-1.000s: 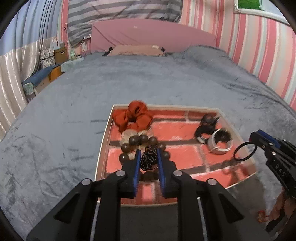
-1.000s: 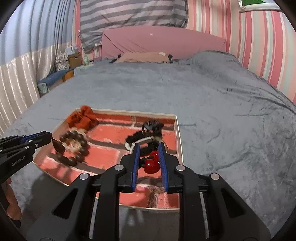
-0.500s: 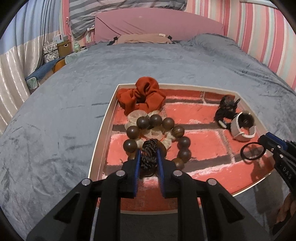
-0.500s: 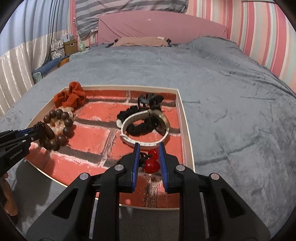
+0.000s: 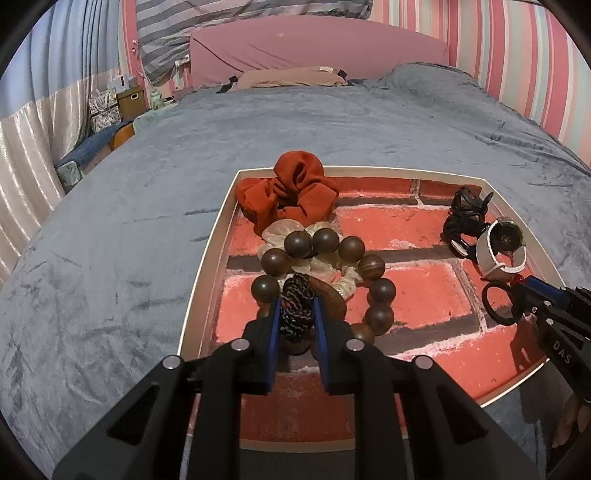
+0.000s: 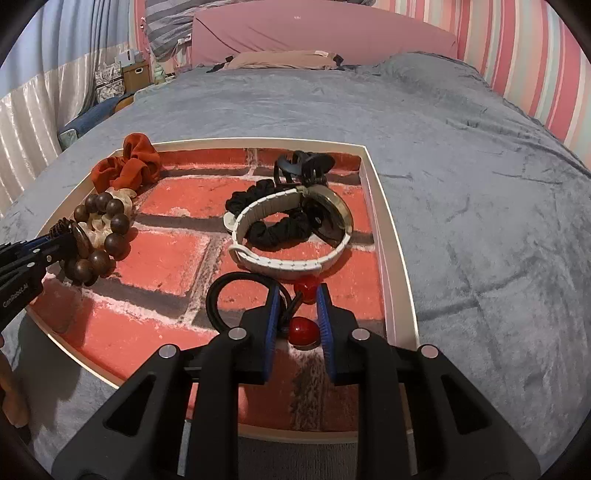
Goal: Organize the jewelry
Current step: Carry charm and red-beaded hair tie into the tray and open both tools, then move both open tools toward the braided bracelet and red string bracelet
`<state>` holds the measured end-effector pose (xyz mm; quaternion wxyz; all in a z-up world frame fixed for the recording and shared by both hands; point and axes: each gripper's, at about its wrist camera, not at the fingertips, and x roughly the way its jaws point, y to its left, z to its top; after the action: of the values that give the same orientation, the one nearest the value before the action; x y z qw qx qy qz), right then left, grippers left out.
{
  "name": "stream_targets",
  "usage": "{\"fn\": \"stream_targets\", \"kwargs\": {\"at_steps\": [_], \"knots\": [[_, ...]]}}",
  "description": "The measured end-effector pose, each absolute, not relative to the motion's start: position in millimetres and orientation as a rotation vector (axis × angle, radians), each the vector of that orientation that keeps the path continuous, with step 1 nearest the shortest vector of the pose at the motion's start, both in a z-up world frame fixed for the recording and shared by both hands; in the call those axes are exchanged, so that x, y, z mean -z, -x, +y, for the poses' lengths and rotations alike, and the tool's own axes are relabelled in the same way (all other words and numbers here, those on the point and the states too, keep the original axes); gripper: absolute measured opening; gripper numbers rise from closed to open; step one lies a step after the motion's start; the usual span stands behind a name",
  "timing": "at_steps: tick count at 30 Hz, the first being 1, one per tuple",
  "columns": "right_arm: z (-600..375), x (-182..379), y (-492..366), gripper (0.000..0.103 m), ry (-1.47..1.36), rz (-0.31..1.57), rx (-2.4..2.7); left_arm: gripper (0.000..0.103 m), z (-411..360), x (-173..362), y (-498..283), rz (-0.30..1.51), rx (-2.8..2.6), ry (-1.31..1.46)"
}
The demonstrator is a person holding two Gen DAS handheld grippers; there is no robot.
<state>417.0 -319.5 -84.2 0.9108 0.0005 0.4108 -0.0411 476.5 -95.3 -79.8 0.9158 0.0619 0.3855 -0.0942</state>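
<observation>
Fingers of the left gripper pinch a dark braided cord over the wooden bead bracelet. Right gripper clamps a black hair tie with red beads. Both hover low inside the brick-patterned tray on the bed, near a watch and orange scrunchie.

Two wrist views, both close over your tray

Each looks forward toward 12 o'clock, the headboard; your left camera sits over the tray's 9 o'clock side, your right at 3 o'clock, sharing the whole tray.
</observation>
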Motion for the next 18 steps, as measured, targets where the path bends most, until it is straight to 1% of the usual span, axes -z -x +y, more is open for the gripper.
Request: {"fn": "stream_targets", "kwargs": {"at_steps": [10,13,15,16,17,18], "knots": [[-322.1,87.7,-418.9,0.022,0.002,0.855,0.078,0.019,-94.9,80.5,-474.4,0.787,0.199,-0.135],[-321.0,87.7,-418.7,0.024,0.003,0.858,0.07,0.019,-94.0,79.9,-473.3,0.792,0.203,-0.133],[-318.6,85.7,-418.0,0.035,0.009,0.853,0.06,0.022,-93.2,78.9,-472.0,0.796,0.209,-0.13],[-317.3,82.6,-416.5,0.053,0.009,0.844,0.054,0.025,-92.7,78.0,-471.2,0.798,0.216,-0.126],[-316.7,78.9,-413.9,0.064,0.008,0.83,0.048,0.038,-91.6,74.9,-468.8,0.791,0.22,-0.119],[-317.4,73.8,-410.0,0.067,0.008,0.812,0.047,0.054,-90.6,72.0,-466.5,0.78,0.215,-0.118]]}}
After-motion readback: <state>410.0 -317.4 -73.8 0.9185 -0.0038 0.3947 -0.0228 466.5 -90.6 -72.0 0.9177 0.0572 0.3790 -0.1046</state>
